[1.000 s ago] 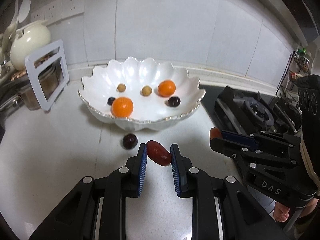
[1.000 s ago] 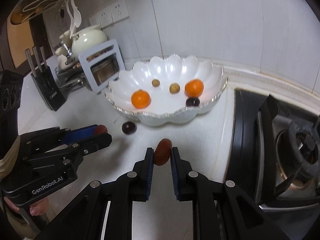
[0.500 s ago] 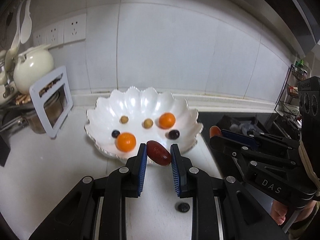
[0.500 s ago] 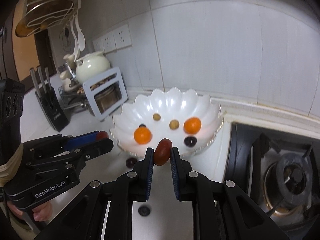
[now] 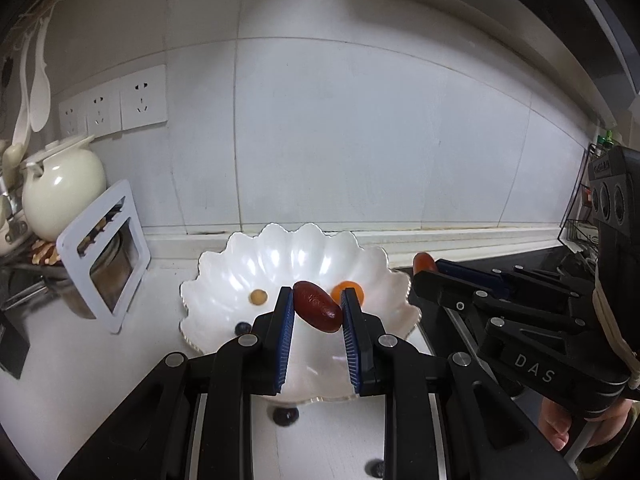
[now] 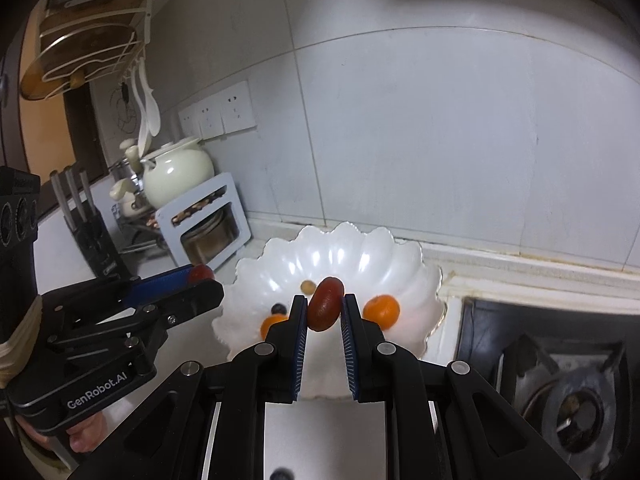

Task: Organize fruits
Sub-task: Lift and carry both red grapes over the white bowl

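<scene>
We hold one red date in the left gripper, another in the right gripper, fingers clamped, seemingly above the white bowl.

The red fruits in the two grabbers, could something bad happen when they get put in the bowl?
Maybe. The left gripper pinches its red fruit only at the fingertips, so it could slip out early. Dropped from this height, either fruit might bounce out of the shallow white bowl. The right gripper and its red fruit hang close by, so the two could bump.
</scene>
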Demonstrator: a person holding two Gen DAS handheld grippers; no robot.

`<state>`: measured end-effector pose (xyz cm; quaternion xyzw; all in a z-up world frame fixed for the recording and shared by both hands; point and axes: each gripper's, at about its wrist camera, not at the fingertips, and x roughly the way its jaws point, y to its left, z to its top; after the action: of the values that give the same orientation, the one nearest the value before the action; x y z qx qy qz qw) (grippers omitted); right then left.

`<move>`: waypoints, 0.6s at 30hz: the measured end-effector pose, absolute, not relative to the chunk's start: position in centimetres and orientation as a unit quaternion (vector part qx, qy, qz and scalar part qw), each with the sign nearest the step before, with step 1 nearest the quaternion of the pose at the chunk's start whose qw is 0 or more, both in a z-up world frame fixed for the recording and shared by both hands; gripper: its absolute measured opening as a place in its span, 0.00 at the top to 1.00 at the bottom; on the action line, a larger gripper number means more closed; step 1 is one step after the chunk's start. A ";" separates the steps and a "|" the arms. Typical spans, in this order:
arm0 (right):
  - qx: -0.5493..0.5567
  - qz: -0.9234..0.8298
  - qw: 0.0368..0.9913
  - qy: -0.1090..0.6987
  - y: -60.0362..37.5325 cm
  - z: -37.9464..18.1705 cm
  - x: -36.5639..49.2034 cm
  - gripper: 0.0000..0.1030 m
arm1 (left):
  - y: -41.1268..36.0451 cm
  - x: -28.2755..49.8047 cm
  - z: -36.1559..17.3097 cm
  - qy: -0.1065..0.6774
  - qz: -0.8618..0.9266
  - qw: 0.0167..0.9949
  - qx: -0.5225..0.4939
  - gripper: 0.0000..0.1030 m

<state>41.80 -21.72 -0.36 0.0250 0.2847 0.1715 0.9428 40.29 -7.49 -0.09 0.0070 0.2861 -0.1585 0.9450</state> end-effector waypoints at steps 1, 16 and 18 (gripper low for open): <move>0.024 0.171 0.943 0.286 -21.7 -0.3 42.3 0.82 | -7.5 40.9 -0.1 0.289 -0.157 0.944 0.006 0.76; -0.002 0.158 0.926 0.344 -20.6 -1.5 50.8 0.82 | -7.9 48.6 -1.2 0.343 -0.131 0.930 0.012 0.76; -0.003 0.157 0.921 0.356 -20.5 -2.1 51.9 0.82 | -7.7 49.8 -1.7 0.358 -0.129 0.925 0.006 0.76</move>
<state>51.95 -20.50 -2.08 -0.0027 0.3558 0.1566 0.9213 49.82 -7.71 -1.70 0.0064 0.3576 -0.1293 0.9249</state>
